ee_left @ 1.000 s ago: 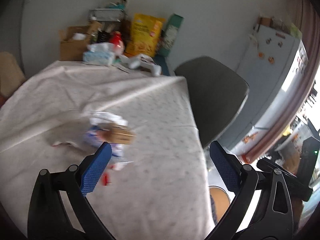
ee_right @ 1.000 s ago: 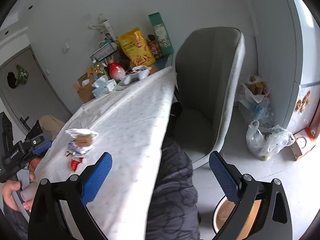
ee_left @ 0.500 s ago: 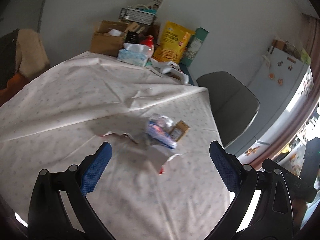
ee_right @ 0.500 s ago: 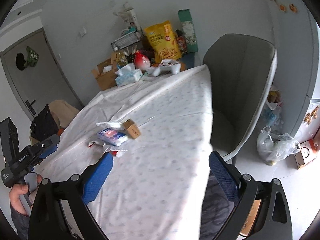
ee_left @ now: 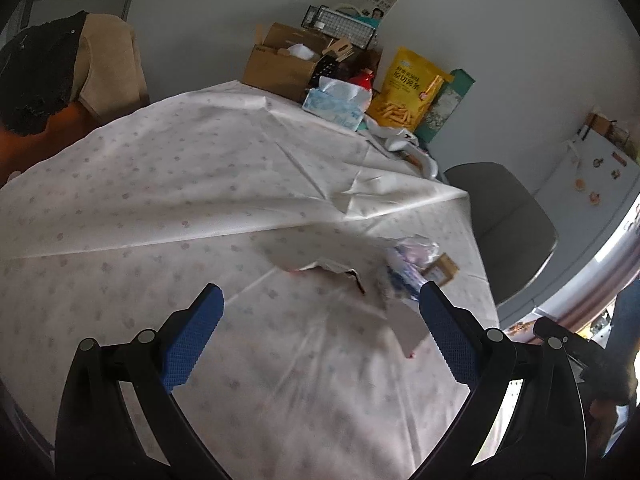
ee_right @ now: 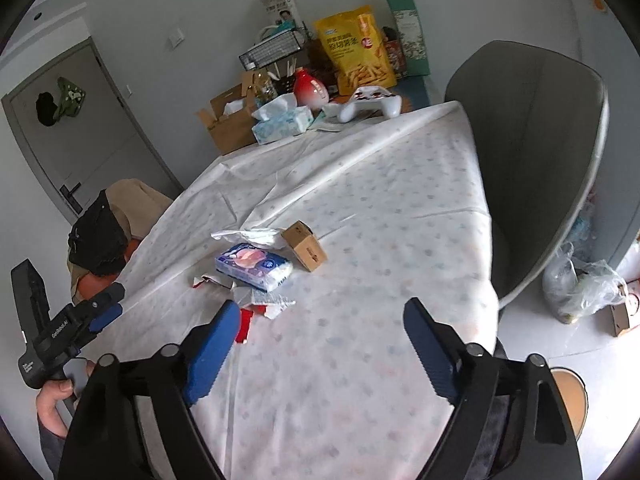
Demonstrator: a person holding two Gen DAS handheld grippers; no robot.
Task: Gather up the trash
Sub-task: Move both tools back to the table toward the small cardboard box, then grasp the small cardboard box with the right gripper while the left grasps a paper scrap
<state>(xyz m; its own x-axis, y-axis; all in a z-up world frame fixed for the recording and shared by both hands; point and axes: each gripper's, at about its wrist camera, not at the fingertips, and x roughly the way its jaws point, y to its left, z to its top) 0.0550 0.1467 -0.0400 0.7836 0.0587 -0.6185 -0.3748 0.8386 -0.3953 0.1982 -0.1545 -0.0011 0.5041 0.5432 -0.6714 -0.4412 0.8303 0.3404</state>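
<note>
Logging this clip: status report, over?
Left gripper and right gripper open, empty. Trash pile untouched on tablecloth. Nothing in the way.

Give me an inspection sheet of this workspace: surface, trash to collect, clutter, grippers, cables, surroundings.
Surface: table under a creased white patterned tablecloth.
Job's things: a loose cluster near the middle: small cardboard box, blue tissue pack, crumpled white paper, torn red-and-white wrapper scraps.
Clutter: far end holds tissue box, white game controller, yellow snack bag, open carton, wire basket.
Grippers: left gripper and right gripper both open, holding nothing, above the cloth short of the cluster.
Cables: nothing seen.
Surroundings: grey chair, plastic bags on floor, door.
</note>
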